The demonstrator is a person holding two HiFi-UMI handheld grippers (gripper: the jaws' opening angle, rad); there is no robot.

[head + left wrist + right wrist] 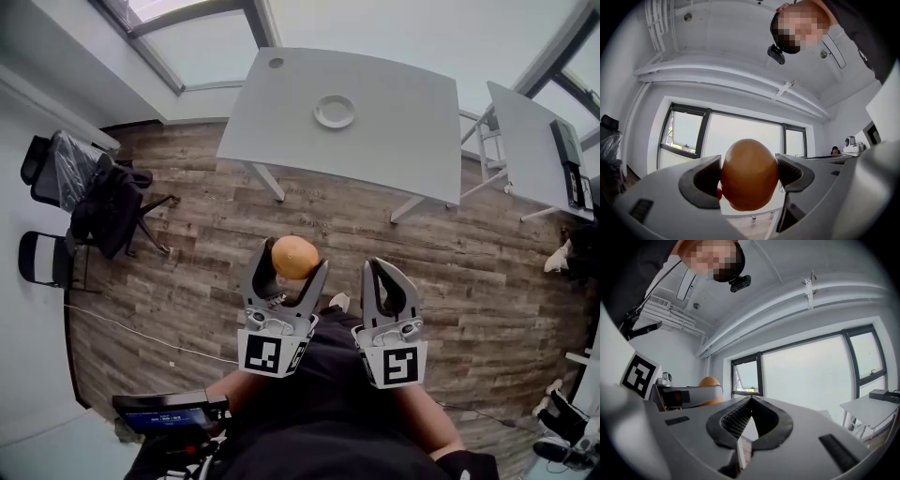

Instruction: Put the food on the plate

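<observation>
An orange-brown, egg-shaped piece of food (pixel 293 256) sits between the jaws of my left gripper (pixel 287 265), which is shut on it and held up over the wooden floor. In the left gripper view the food (pixel 749 174) fills the gap between both pads. My right gripper (pixel 390 281) is beside it on the right, shut with nothing in it; its jaws meet in the right gripper view (pixel 751 405), where the food (pixel 708 382) shows at the left. A small white plate (pixel 335 111) lies on the grey table (pixel 394 131) far ahead.
A second grey table (pixel 530 141) stands at the right. A black office chair with dark clothing (pixel 98 202) is at the left. A dark device with a lit screen (pixel 169 412) is at the lower left. Windows run along the far wall.
</observation>
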